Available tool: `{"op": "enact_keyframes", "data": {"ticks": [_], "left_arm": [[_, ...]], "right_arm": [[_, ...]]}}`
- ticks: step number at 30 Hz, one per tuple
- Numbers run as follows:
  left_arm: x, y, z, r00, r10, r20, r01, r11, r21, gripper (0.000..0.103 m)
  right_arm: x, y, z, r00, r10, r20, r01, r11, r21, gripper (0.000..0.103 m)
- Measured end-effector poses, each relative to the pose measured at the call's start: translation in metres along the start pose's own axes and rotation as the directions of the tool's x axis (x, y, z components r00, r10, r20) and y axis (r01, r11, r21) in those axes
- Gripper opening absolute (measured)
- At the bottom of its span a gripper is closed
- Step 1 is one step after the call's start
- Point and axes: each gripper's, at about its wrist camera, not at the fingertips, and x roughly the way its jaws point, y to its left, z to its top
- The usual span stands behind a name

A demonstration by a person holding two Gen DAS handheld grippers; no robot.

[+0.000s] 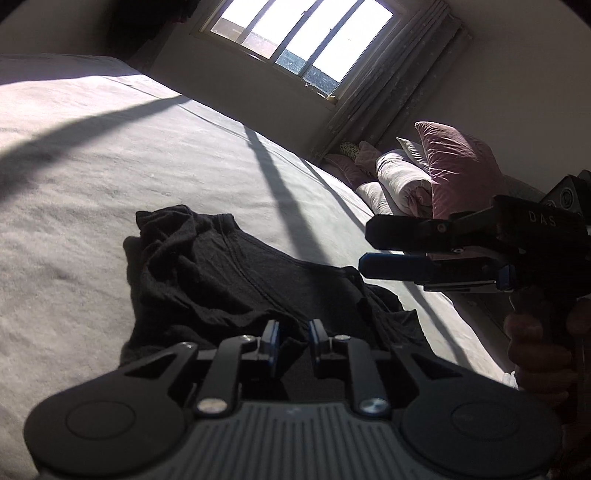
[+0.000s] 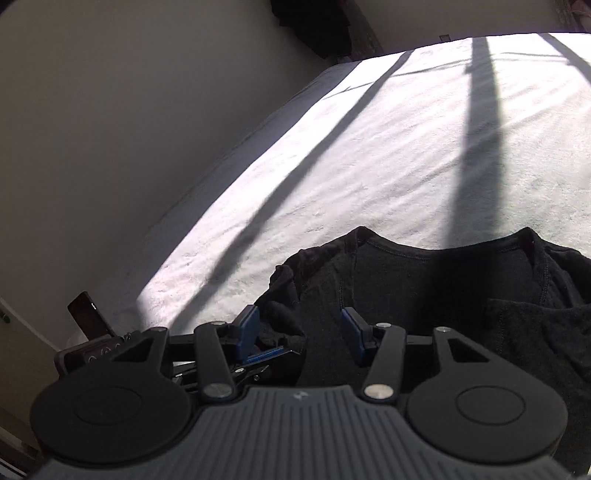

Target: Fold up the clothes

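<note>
A black T-shirt (image 1: 229, 273) lies crumpled on the pale bed sheet (image 1: 92, 147), its neckline toward the sunlit part of the bed. My left gripper (image 1: 295, 332) hovers low over the shirt's near edge; a narrow gap shows between its blue pads and no cloth is pinched there. My right gripper (image 1: 365, 247) reaches in from the right above the shirt's far corner, open and empty, with a hand (image 1: 535, 354) on its handle. In the right wrist view that gripper (image 2: 301, 326) stands open over the shirt (image 2: 443, 288), which lies on the sheet (image 2: 369, 147).
A pink pillow (image 1: 458, 170) and a rolled quilt (image 1: 402, 181) are piled at the bed's head by the curtain. The window (image 1: 303, 33) throws bars of shadow across the sheet. A wall (image 2: 110, 129) runs along the bed's far side.
</note>
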Motion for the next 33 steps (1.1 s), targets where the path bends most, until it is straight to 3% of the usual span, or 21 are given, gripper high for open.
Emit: {"op": "enact_keyframes", "data": {"ticks": [3, 5, 10, 14, 18, 20, 22, 25, 32, 33], "left_arm": [[0.0, 0.006, 0.001, 0.999, -0.039, -0.022, 0.038, 0.999, -0.031, 0.037], [0.0, 0.013, 0.001, 0.998, -0.049, -0.032, 0.047, 0.997, -0.061, 0.038], [-0.001, 0.032, 0.002, 0.996, -0.085, -0.04, 0.077, 0.982, -0.175, 0.039], [0.0, 0.033, 0.0, 0.994, -0.097, -0.044, 0.087, 0.978, -0.187, 0.04], [0.001, 0.032, 0.0, 0.994, -0.103, -0.044, 0.093, 0.978, -0.189, 0.042], [0.001, 0.032, -0.001, 0.993, -0.108, -0.042, 0.098, 0.975, -0.197, 0.043], [0.001, 0.032, -0.001, 0.993, -0.109, -0.042, 0.099, 0.976, -0.196, 0.043], [0.002, 0.03, -0.001, 0.993, -0.109, -0.043, 0.099, 0.978, -0.185, 0.045], [-0.003, 0.026, 0.003, 0.988, -0.157, -0.008, 0.155, 0.978, -0.138, 0.049], [-0.002, 0.025, 0.004, 0.986, -0.165, -0.004, 0.163, 0.978, -0.133, 0.051]], "right_arm": [[0.041, 0.014, 0.011, 0.996, 0.047, -0.071, -0.05, 0.998, -0.037, 0.054], [0.065, 0.02, 0.011, 0.99, 0.045, -0.132, -0.052, 0.997, -0.05, 0.054], [0.102, 0.033, 0.006, 0.967, -0.005, -0.257, -0.03, 0.991, -0.134, 0.054], [0.123, 0.04, 0.0, 0.947, -0.087, -0.31, 0.026, 0.98, -0.196, 0.054], [0.126, 0.041, -0.004, 0.954, -0.117, -0.275, 0.052, 0.971, -0.232, 0.054], [0.121, 0.034, -0.001, 0.963, -0.094, -0.254, 0.047, 0.982, -0.184, 0.047], [0.116, 0.025, 0.001, 0.967, -0.095, -0.235, 0.059, 0.986, -0.156, 0.021], [0.107, 0.01, 0.002, 0.973, -0.101, -0.21, 0.08, 0.991, -0.104, 0.006], [0.073, -0.032, -0.003, 0.99, -0.091, -0.105, 0.099, 0.993, 0.071, 0.005], [0.069, -0.034, -0.002, 0.992, -0.077, -0.096, 0.085, 0.993, 0.084, 0.011]]}}
